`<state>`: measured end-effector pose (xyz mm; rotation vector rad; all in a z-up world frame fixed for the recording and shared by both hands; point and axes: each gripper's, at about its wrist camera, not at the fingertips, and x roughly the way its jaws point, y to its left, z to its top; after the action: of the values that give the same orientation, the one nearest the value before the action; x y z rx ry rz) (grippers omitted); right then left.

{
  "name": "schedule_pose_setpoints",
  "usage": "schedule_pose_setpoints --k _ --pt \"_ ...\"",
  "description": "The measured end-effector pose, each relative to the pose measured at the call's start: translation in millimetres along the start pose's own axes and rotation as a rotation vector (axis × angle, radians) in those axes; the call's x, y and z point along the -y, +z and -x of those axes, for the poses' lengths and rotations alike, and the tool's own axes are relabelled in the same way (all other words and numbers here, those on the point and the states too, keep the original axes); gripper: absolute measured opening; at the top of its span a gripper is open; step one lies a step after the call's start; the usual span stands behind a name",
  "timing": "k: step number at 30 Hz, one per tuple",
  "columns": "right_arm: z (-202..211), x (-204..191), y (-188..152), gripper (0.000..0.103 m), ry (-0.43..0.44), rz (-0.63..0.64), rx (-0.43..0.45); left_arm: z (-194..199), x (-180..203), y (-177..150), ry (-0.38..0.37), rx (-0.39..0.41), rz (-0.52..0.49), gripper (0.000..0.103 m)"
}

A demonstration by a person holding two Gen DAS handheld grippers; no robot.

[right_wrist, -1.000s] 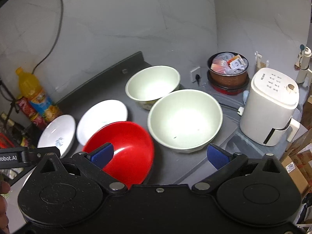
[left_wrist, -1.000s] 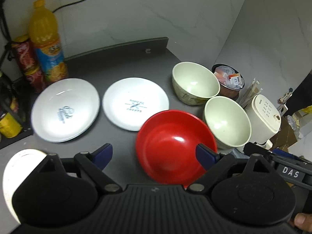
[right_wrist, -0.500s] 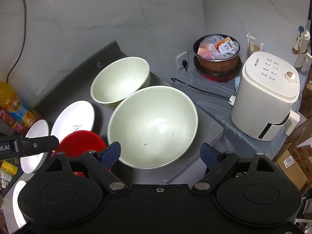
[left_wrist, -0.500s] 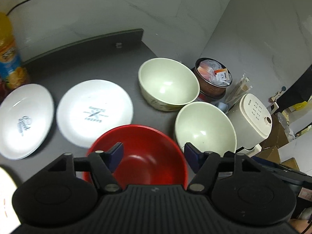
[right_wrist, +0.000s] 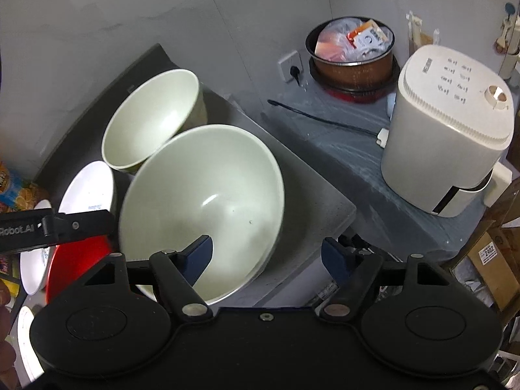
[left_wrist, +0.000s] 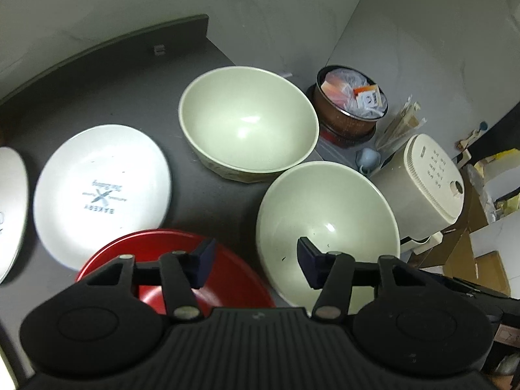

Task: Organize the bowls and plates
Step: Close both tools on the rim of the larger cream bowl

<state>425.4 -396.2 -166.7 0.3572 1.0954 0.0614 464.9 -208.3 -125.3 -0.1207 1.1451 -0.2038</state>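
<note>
My left gripper point(left_wrist: 255, 260) is open; its left finger hangs over the red bowl point(left_wrist: 227, 273) and its right finger over the near cream bowl point(left_wrist: 325, 214). Behind these stand a second cream bowl point(left_wrist: 247, 123) and a white plate point(left_wrist: 100, 191), and another white plate point(left_wrist: 9, 201) shows at the left edge. My right gripper point(right_wrist: 268, 253) is open astride the near cream bowl point(right_wrist: 201, 201): the left finger is inside it, the right finger outside its near right rim. In the right wrist view the far cream bowl point(right_wrist: 152, 113), white plate point(right_wrist: 87, 188) and red bowl point(right_wrist: 74, 260) lie to the left.
A white appliance point(right_wrist: 445, 149) and a brown pot of packets point(right_wrist: 352, 48) stand on a lower grey ledge to the right, with a wall socket point(right_wrist: 291, 65) and black cable. The dark counter ends just right of the near bowl. Cardboard boxes point(right_wrist: 494, 260) sit below.
Both grippers have moved forward and right and their jaws have narrowed somewhat. The right gripper has dropped onto the near cream bowl's rim. The bottle and cans have left the left wrist view.
</note>
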Motion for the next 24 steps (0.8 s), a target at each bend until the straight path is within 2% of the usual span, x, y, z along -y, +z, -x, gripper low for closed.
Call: schedule_pose_setpoints --k 10,14,19,23,24 --pt "-22.7 6.6 13.0 0.065 0.054 0.011 -0.06 -31.5 8.6 17.1 0.04 -0.029 0.011 0.044" --pt "-31.7 5.5 17.8 0.06 0.068 0.024 -0.079 -41.2 7.4 21.8 0.045 -0.05 0.024 0.037" --pt "-40.5 5.5 21.2 0.046 0.068 0.038 -0.083 -55.0 6.2 23.4 0.046 -0.078 0.035 0.024" --pt "-47.8 7.1 21.6 0.028 0.086 0.027 -0.105 -64.8 5.8 23.1 0.041 -0.102 0.039 0.014" --pt "-48.6 6.5 21.4 0.026 0.084 0.026 -0.104 -67.1 5.4 22.9 0.033 -0.111 0.042 0.013"
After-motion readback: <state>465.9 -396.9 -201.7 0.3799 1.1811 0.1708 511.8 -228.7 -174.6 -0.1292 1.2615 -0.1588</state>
